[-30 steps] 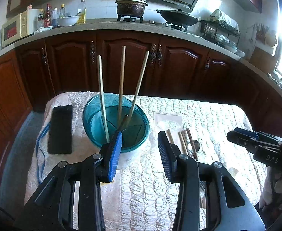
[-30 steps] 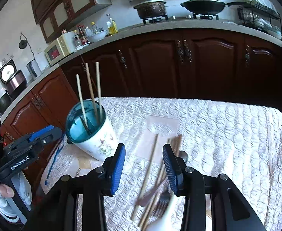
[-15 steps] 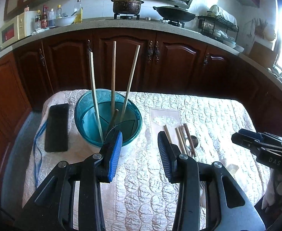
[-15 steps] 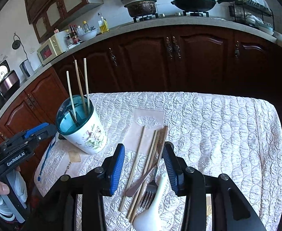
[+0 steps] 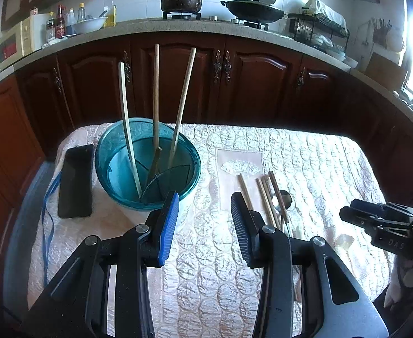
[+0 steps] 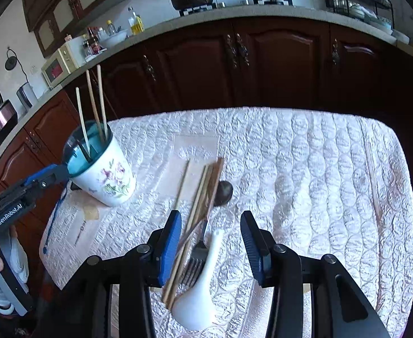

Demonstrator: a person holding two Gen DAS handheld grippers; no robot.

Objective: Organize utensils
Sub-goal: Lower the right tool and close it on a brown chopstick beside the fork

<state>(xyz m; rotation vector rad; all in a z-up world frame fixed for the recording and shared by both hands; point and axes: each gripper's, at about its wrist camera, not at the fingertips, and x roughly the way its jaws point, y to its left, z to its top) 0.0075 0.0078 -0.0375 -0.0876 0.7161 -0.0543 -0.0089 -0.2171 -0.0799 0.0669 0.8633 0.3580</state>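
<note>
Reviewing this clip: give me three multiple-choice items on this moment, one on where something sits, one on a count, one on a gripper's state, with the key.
1. Where does the black phone lie?
A. On the cloth, on the holder's far side from the loose utensils
B. Inside the holder
C. On the kitchen counter

2. How many chopsticks stand in the utensil holder?
A. One
B. Three
C. Five

3. How do the jaws of the right gripper stand?
A. Shut on the white spoon
B. Shut on a chopstick
C. Open, gripping nothing

Key: 1 A, the left wrist view shows the phone flat on the quilted cloth left of the holder, the loose utensils to its right. 2 B, three light sticks rise from the teal insert. 3 C, a clear gap shows between the pads above the white spoon and fork.
</note>
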